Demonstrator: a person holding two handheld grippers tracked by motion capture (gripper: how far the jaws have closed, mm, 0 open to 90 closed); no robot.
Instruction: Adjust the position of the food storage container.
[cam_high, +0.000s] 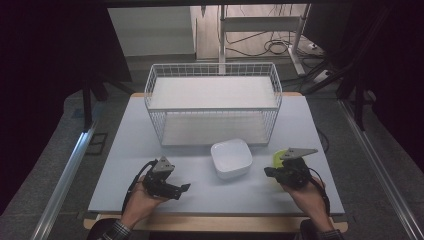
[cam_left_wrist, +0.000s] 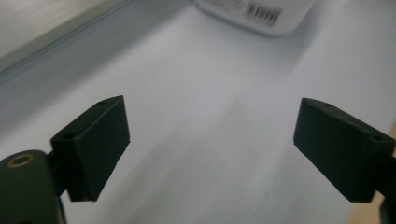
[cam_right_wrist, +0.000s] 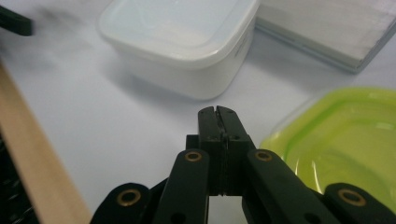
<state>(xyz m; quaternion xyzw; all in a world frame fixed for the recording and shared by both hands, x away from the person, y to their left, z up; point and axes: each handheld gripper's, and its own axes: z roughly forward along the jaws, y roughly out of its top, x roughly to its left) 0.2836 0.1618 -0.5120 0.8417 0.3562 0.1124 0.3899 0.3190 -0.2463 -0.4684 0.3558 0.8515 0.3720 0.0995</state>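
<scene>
Nearest the lens: right tongs pressed shut, holding nothing, just left of a lime-green translucent plastic lid. Beyond them, a white square plastic container on the pale table. Left tongs spread wide, empty, above bare table.

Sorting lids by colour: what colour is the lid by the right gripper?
Lime green lid, clearest in the right gripper view.
</scene>
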